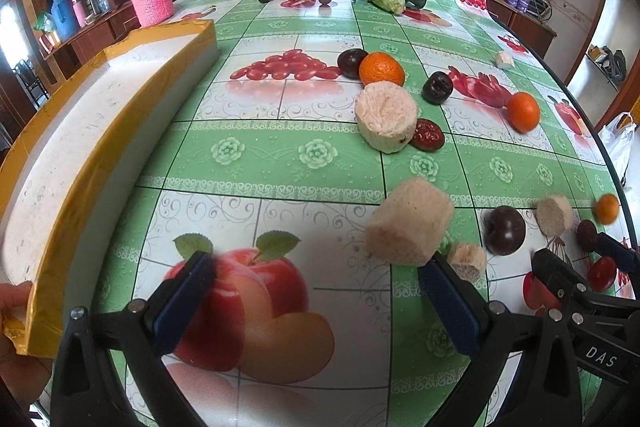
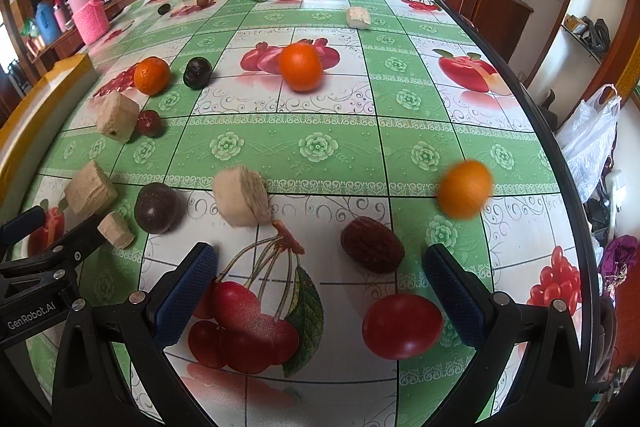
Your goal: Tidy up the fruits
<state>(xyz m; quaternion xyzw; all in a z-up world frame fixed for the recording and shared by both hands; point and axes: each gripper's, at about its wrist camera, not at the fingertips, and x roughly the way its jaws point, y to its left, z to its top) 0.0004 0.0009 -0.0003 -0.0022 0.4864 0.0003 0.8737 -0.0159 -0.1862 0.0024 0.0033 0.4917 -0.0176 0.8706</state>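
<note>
Fruits lie scattered on the patterned table (image 2: 400,131); sorting apparently barely begun. Right gripper (image 2: 320,291): jaws wide, empty, bracketing a red jujube (image 2: 372,245) and a red tomato (image 2: 402,326); next, lower and close on 1. Left gripper (image 1: 316,307): wide, empty. Only the left view shows the foam tray (image 1: 80,131); only the right, a blurred orange (image 2: 464,194), likely rolling.

left gripper (image 1: 316,301) blk frame, blue pads, silver screws, "DAS" label
</note>
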